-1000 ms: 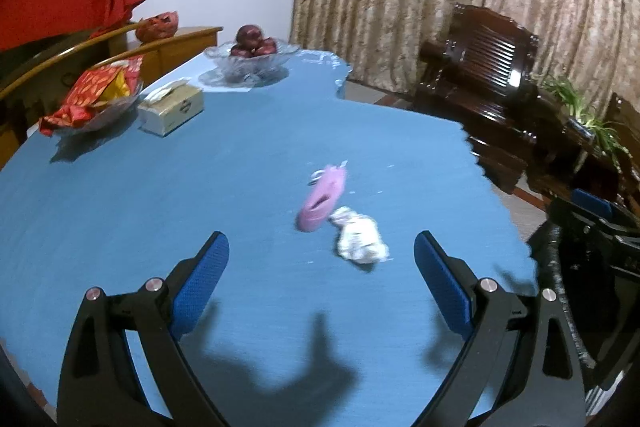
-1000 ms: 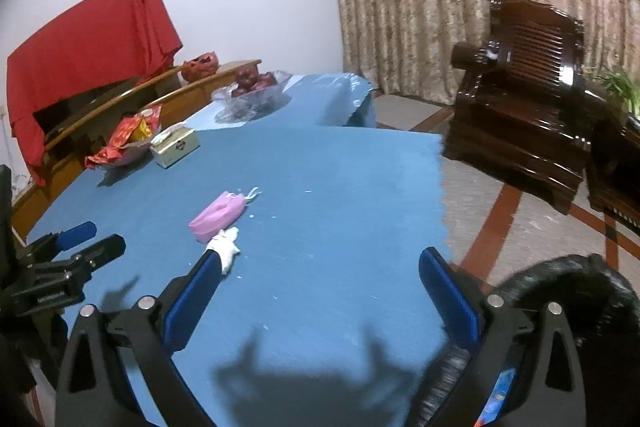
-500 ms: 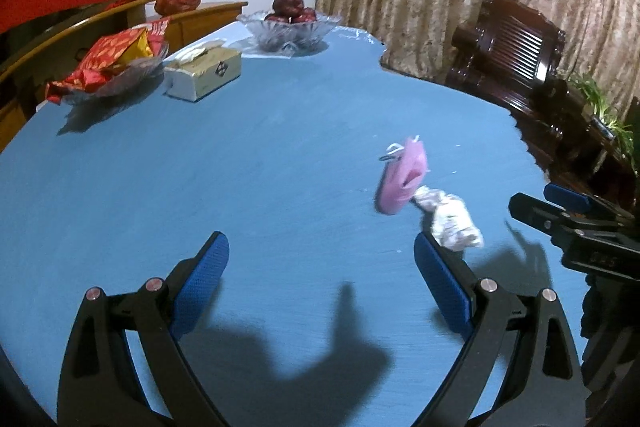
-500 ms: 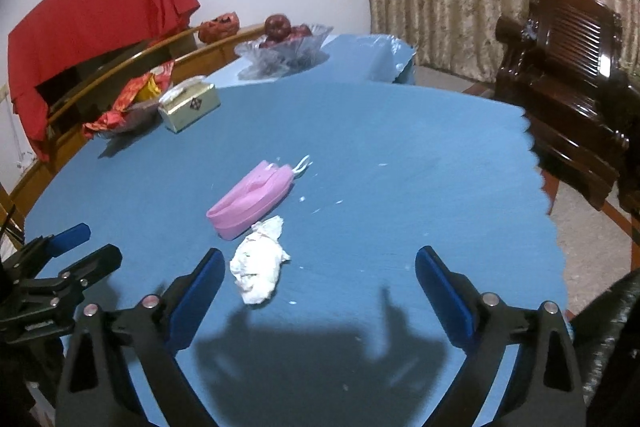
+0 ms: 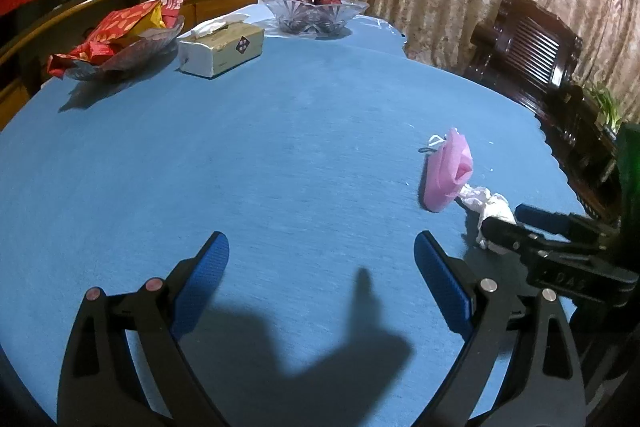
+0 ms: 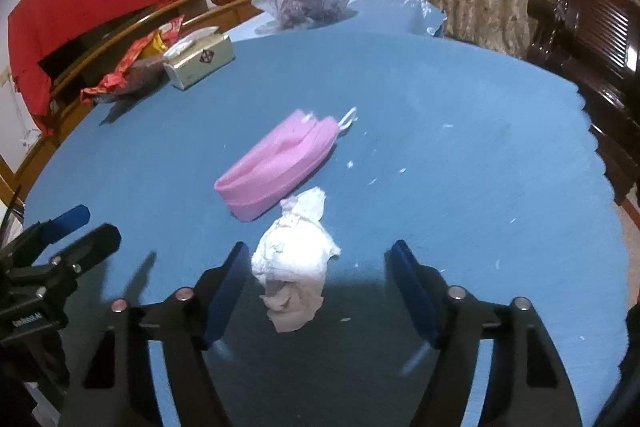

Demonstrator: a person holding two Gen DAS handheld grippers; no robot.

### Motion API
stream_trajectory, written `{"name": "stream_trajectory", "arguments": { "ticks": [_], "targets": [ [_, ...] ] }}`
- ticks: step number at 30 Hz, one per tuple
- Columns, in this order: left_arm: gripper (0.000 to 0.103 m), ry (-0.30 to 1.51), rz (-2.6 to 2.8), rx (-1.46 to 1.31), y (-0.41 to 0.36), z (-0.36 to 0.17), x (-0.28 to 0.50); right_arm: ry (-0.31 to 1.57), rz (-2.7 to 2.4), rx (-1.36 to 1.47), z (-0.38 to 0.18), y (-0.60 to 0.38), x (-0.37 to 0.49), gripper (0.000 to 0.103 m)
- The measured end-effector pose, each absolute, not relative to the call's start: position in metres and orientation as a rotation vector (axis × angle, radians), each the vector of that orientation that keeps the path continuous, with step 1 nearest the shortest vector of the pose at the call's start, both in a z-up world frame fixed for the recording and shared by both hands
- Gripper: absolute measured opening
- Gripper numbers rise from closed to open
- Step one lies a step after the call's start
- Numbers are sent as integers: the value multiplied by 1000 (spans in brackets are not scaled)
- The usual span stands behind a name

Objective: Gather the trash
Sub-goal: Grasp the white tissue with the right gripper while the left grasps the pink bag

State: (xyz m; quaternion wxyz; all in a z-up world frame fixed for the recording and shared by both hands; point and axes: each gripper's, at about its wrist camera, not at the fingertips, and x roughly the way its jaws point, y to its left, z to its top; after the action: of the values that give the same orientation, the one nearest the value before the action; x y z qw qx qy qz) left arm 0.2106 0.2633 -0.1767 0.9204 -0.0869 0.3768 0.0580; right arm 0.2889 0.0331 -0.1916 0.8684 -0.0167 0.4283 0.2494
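Both fingers (image 6: 224, 291) (spread) flank tissue wad (image 6: 294, 259)

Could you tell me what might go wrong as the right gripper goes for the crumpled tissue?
1. The crumpled tissue lies between the open fingers of the right gripper, nearer its left finger, so closing might pinch only an edge.
2. The pink mask lies close beyond the tissue, perhaps touching it; pushing forward could shove or snag it.
3. Small white scraps dot the blue tablecloth and could be missed.
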Motion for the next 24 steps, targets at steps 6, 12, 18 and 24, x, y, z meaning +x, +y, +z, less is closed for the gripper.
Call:
{"name": "stream_trajectory", "arguments": {
  "ticks": [6,12,18,24],
  "targets": [
    [91,776,106,-172,257,-176,214,907,558,-27,-192,33,287,33],
    [91,773,81,-168,245,-173,222,901,567,2,-187,19,287,28],
    [91,762,33,-154,222,-169,237,867,513,30,-173,-11,299,28],
    [91,754,-14,-131,196,-169,264,853,464,38,-170,-36,315,28]
  ]
}}
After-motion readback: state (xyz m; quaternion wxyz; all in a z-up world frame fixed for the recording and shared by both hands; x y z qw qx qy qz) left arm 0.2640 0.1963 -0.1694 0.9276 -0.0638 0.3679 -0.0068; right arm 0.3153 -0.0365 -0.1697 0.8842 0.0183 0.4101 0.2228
